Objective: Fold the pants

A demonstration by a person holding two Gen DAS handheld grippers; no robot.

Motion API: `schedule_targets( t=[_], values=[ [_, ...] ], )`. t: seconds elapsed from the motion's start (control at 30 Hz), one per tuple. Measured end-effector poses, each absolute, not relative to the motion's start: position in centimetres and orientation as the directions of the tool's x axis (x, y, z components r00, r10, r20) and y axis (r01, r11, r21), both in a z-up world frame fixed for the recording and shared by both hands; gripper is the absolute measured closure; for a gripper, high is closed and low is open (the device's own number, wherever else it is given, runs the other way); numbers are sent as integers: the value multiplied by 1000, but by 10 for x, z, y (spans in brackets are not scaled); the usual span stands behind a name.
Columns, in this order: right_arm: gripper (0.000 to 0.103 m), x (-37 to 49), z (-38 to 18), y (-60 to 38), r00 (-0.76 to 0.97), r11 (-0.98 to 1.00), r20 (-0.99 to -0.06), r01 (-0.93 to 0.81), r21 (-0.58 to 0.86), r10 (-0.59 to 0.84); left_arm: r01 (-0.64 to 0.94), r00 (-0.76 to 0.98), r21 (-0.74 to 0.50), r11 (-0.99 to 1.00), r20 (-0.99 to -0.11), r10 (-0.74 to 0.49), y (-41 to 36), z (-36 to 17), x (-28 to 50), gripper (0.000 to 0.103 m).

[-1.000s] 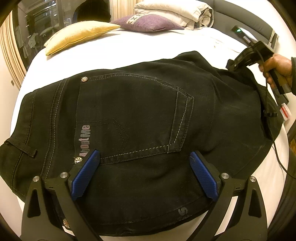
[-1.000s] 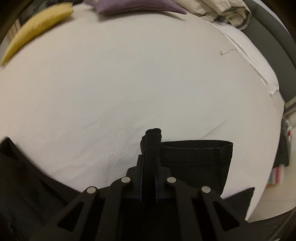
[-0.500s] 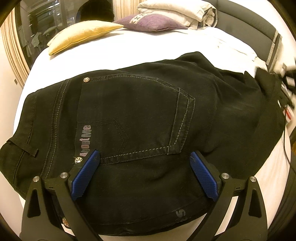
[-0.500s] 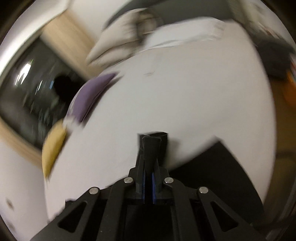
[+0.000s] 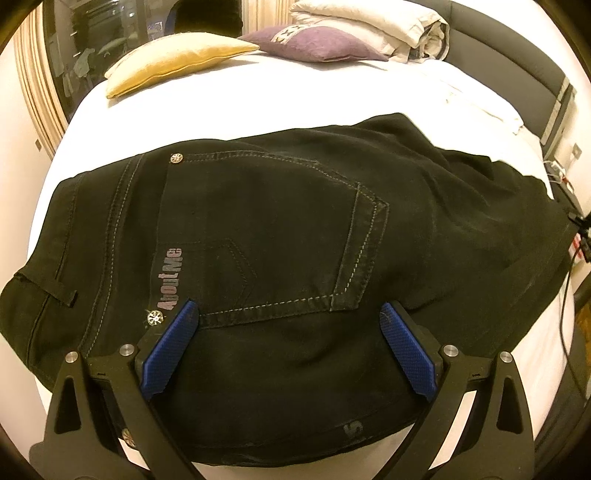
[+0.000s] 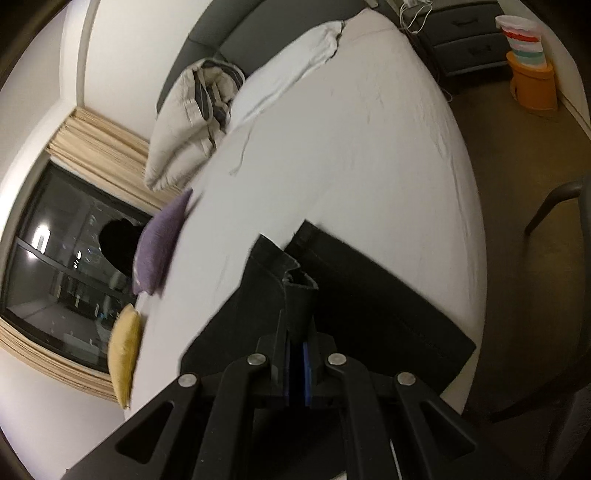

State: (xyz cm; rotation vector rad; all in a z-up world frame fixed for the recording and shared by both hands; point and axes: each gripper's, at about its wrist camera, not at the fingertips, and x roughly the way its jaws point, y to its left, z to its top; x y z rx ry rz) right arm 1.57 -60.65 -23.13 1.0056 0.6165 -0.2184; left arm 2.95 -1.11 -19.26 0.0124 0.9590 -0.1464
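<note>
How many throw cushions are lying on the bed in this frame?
2. The yellow cushion lies at the bed's far left, by the window; the purple cushion lies just right of it, beside the folded duvet. The duvet could hide others.

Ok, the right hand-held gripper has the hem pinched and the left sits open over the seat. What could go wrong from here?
1. The right hand-held gripper clamps only a narrow bit of hem on the black pants; a pull could slip it free.
2. The left hand-held gripper stands open over the back pocket, pinning nothing, so the pants may drag across the white sheet.
3. The leg hangs near the bed edge and could slide off.
</note>
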Motion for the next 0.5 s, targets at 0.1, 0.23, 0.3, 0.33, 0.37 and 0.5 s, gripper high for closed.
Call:
schedule_targets(
  t=[0.1, 0.23, 0.3, 0.33, 0.37, 0.5],
  values=[
    [99, 6, -248, -618, 798, 502, -594, 475, 722, 99, 149, 570, -46, 988, -812, -124, -18, -193, 27, 2],
    [99, -8, -273, -619, 773, 460, -626, 519, 720, 108, 165, 569, -21, 986, -814, -112, -26, -194, 25, 1],
    [99, -12, -270, -618, 778, 465, -619, 513, 722, 103, 167, 567, -21, 986, -816, -113, -27, -194, 25, 1],
    [99, -14, -264, -618, 787, 466, -608, 503, 728, 100, 167, 567, -19, 986, -816, -112, -27, -194, 25, 1],
    [99, -13, -260, -618, 795, 472, -599, 493, 731, 96, 167, 569, -19, 986, -815, -112, -27, -194, 25, 1],
    [99, 2, -213, -595, 843, 624, -534, 387, 679, 59, 166, 581, -9, 986, -807, -105, -27, -198, 24, 0]
  ],
)
